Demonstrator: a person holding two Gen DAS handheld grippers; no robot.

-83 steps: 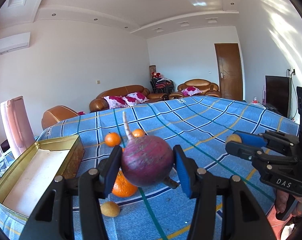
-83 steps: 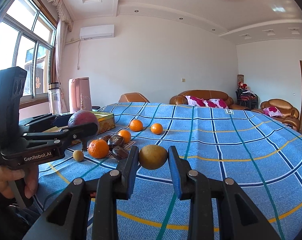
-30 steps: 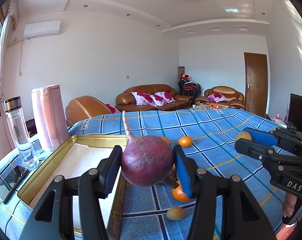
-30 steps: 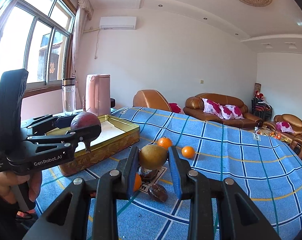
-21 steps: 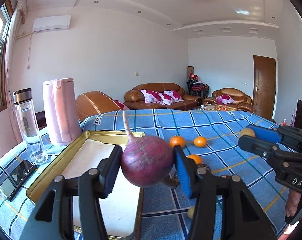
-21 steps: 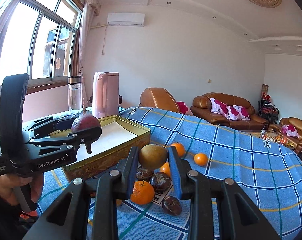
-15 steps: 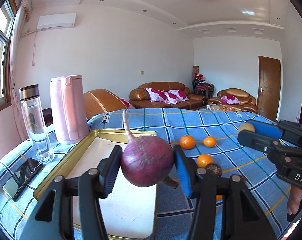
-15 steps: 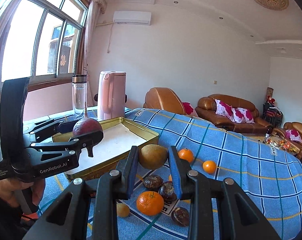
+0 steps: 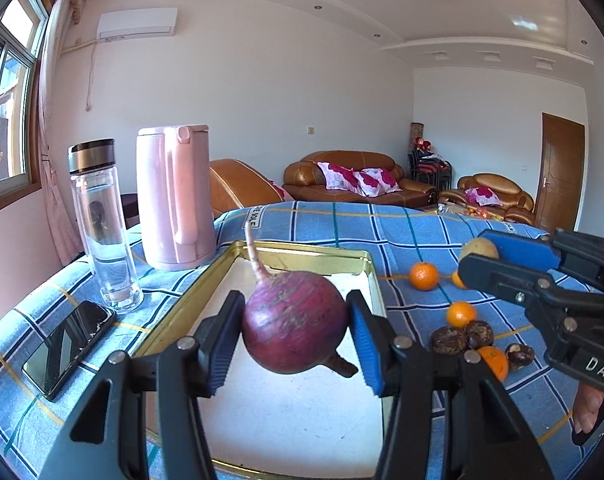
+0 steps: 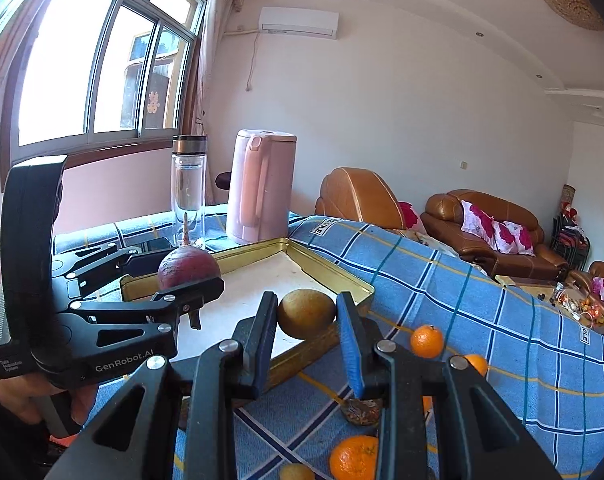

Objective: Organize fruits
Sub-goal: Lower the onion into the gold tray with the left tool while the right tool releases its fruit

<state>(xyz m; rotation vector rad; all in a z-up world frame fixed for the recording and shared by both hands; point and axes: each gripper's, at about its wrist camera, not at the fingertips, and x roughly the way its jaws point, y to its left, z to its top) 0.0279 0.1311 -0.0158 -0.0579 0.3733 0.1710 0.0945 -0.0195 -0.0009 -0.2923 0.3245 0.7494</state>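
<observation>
Left tongs [image 9: 296, 338] pinch purple beetroot [image 9: 296, 326] above gold tin tray [image 9: 365, 258]; right tongs [image 10: 306, 316] pinch brown round fruit [image 10: 306, 313] at tray's near right corner.

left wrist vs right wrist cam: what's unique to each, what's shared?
Only left wrist: a phone lying on the blue checked cloth, and the door.

Only right wrist: the window, and the hand gripping the left gripper's handle.

Both: left gripper shut on the purple radish, right gripper shut on the yellow-brown fruit, gold tray, pink kettle, glass bottle, loose oranges.
</observation>
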